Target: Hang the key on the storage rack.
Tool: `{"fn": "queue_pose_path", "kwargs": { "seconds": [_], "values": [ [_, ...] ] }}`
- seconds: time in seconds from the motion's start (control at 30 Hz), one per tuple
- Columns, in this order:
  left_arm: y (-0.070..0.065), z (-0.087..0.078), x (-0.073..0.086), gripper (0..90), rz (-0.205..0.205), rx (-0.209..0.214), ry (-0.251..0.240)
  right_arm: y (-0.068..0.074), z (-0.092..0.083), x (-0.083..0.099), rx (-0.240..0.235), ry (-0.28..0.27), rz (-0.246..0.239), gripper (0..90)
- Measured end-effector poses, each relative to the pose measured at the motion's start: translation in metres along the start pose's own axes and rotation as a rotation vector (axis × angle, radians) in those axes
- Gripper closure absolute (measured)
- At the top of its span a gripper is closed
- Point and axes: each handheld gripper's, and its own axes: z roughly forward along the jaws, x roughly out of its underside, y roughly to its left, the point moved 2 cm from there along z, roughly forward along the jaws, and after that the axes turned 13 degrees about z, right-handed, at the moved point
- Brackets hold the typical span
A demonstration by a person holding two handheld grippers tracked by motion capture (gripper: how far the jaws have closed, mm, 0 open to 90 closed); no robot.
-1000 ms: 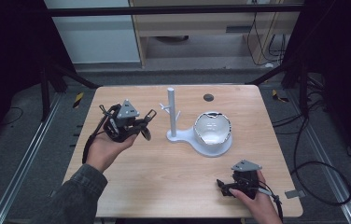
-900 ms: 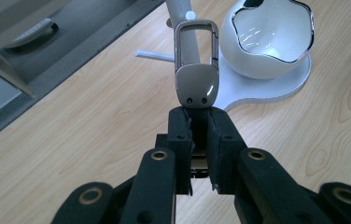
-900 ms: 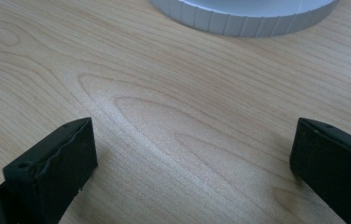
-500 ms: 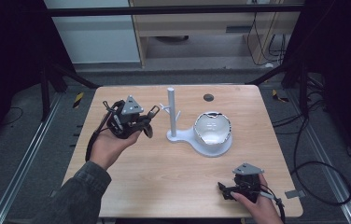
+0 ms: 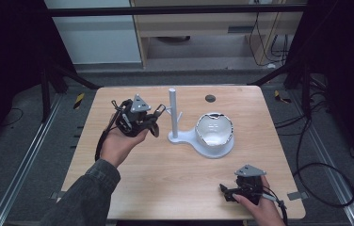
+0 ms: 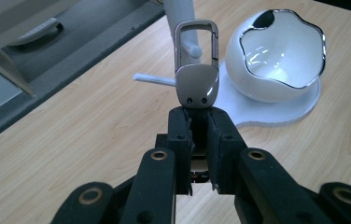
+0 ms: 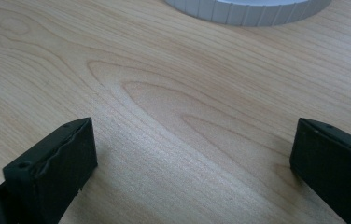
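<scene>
- Brushed grey metal: one carabiner keyring clip (image 6: pixel 197 70) is clamped by its solid lower end between the closed jaws of the left gripper (image 5: pixel 152 123). The clip stands above the jaw tips with its open loop end pointing away from the gripper.
- The left gripper view resolves this grip and the loop framing a short peg on the white post. In the high view the clip is too small to make out clearly.
- High view, left side: the left gripper is held in the air above the wooden table (image 5: pixel 132 188), just beside the stand.
- Centre: one white stand (image 5: pixel 173 113), comprising one upright post with short side pegs on one flat white base.
- On the same base, right of the post: one white bowl (image 5: pixel 215 132) with a wavy, chrome-edged rim, seated upright.
- High view, right side: the right gripper (image 5: pixel 227 193) rests low at the near table edge, well apart from the stand.
- The right gripper view shows its two black jaws spread wide over bare wood, nothing between them, with the ribbed edge of the white base at the top.
- Count: two grippers, one clip, one stand, one bowl.
</scene>
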Motion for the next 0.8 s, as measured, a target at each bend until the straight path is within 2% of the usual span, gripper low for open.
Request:
{"fn": "queue_pose_path", "kwargs": {
  "seconds": [0.8],
  "values": [
    [-0.003,0.020,0.001,80.2,-0.006,0.009,0.025,0.000,0.000,0.001,-0.003,0.001,-0.004,0.7]
  ]
}}
